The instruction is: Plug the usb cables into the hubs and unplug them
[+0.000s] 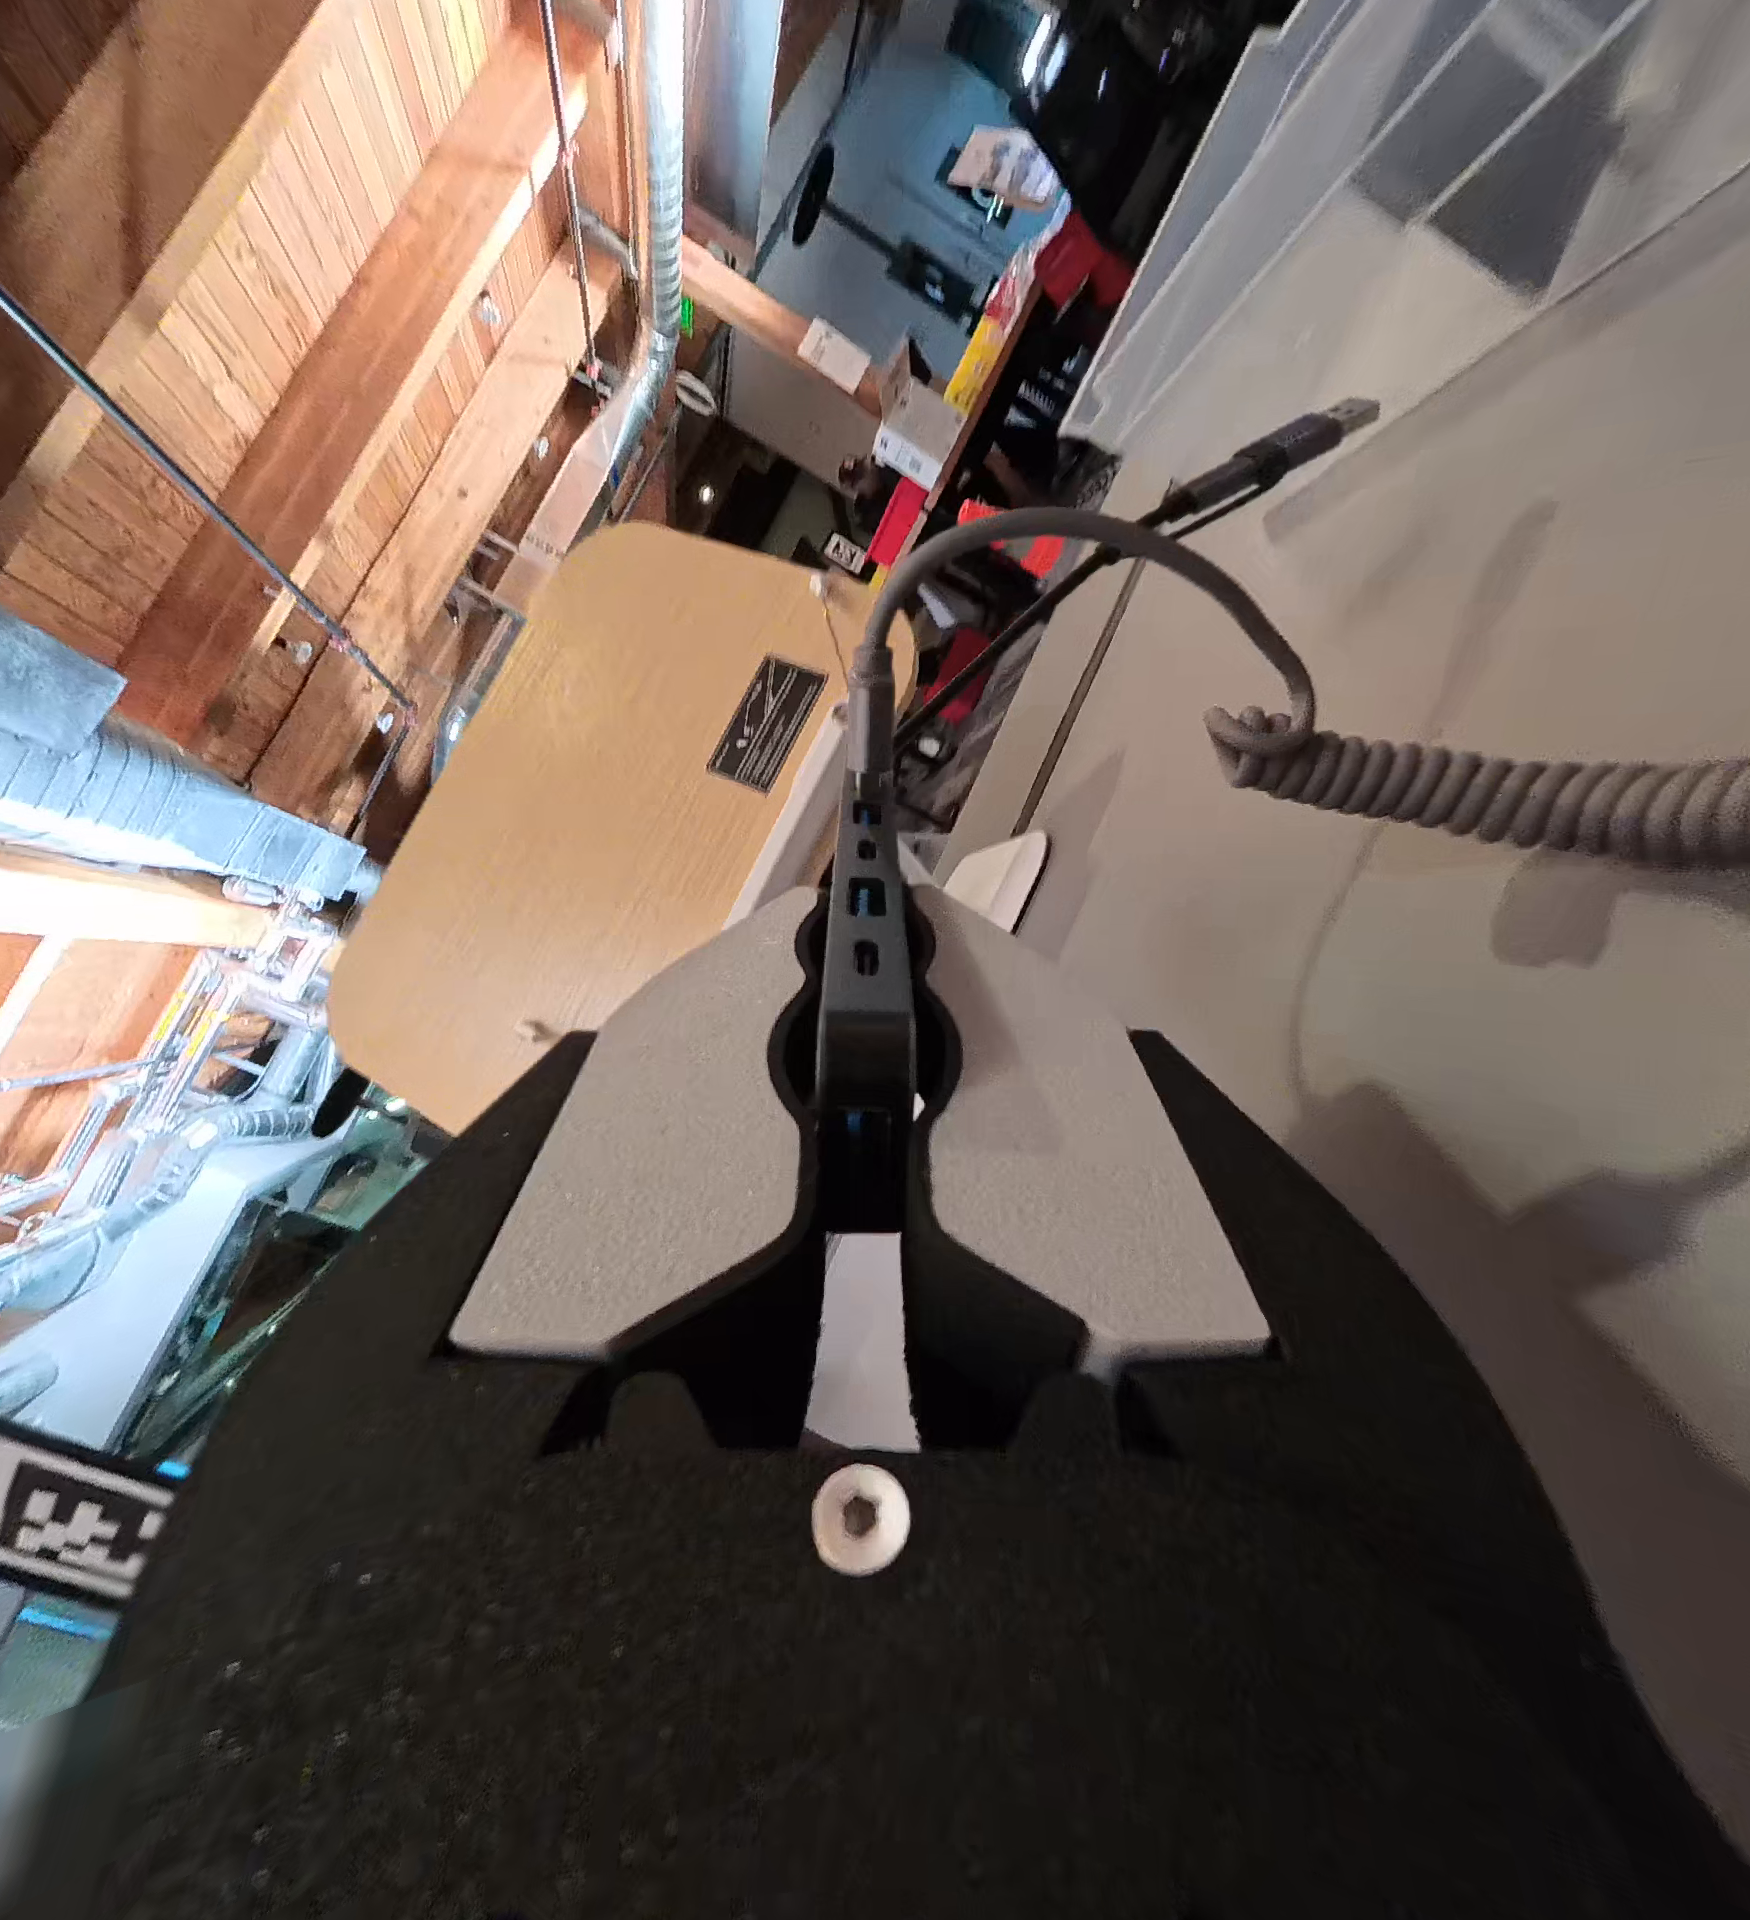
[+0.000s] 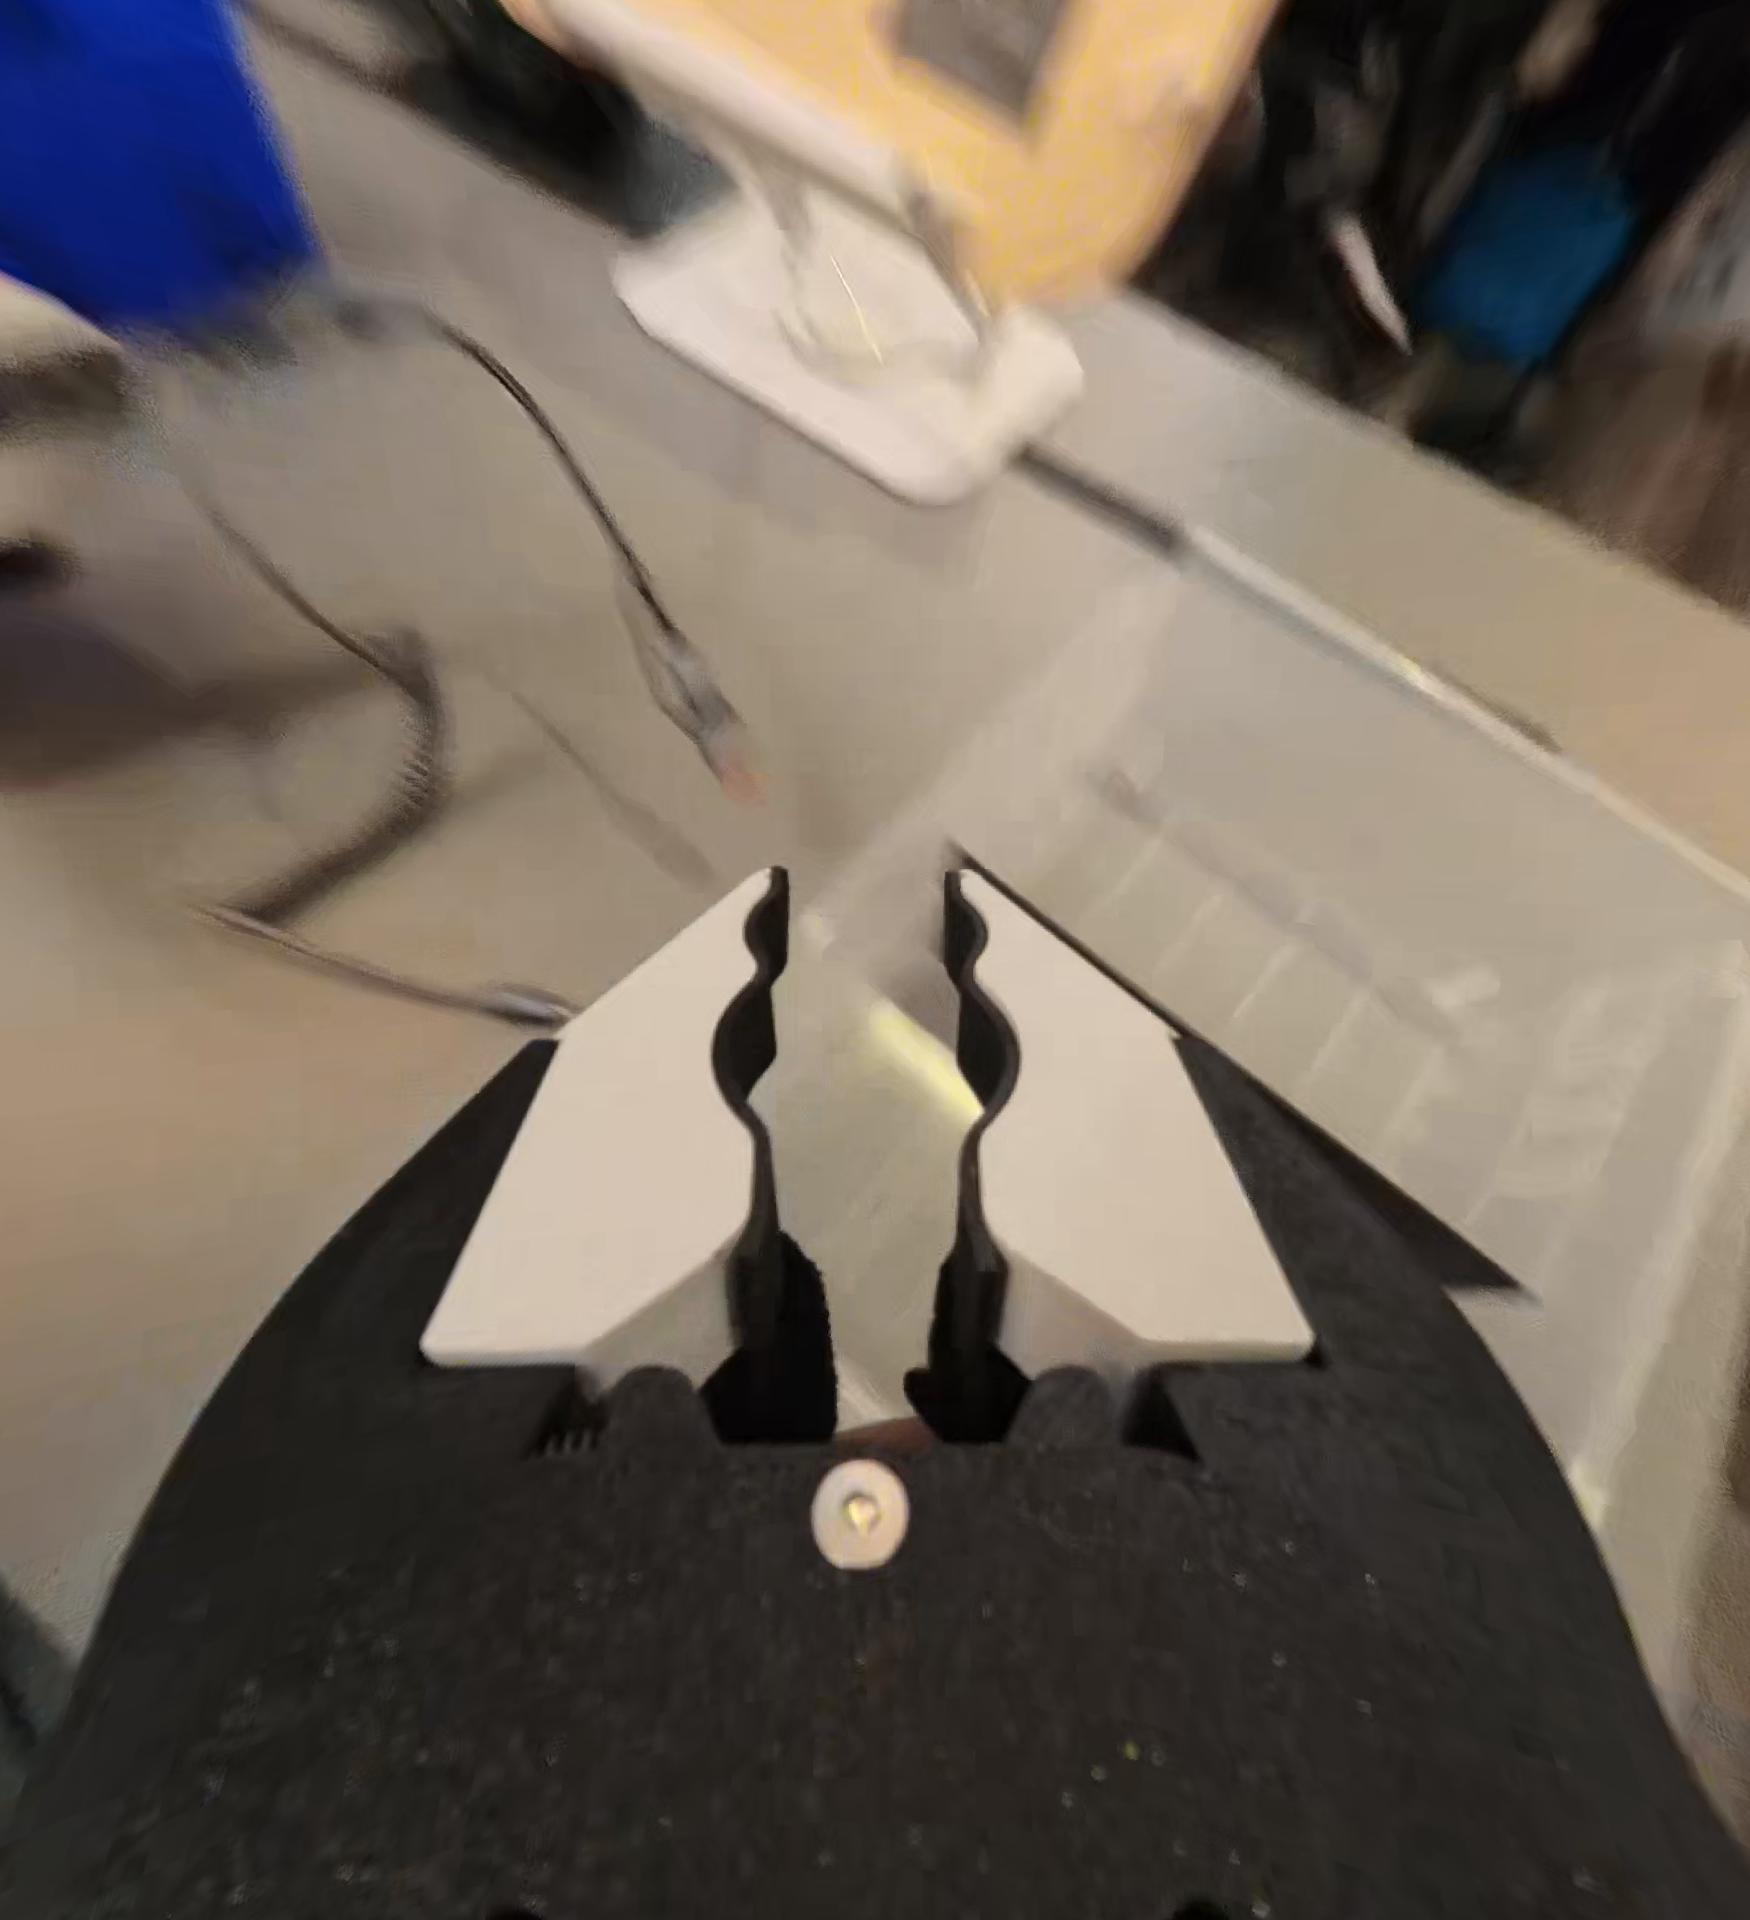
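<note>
My left gripper (image 1: pixel 866 914) is shut on a black USB hub (image 1: pixel 866 997) and holds it edge-on, lifted off the grey table (image 1: pixel 1473 1039). A grey coiled cable (image 1: pixel 1536 790) is plugged into the hub's far end by its grey plug (image 1: pixel 869 707). A black USB cable with a free metal plug (image 1: pixel 1307 436) hangs in the air beyond it. My right gripper (image 2: pixel 863 883) is open and empty above the table (image 2: pixel 175 1143). That view is blurred. A dark cable with a free plug (image 2: pixel 715 727) lies ahead of the right gripper, to its left.
A clear plastic bin (image 2: pixel 1422 1039) stands on the table to the right of the right gripper. A wooden board on a white base (image 2: pixel 850 343) stands at the table's far edge; it also shows in the left wrist view (image 1: pixel 622 790). A blue sleeve (image 2: pixel 92 145) is at upper left. Tip to tip, the grippers are about 25 cm apart.
</note>
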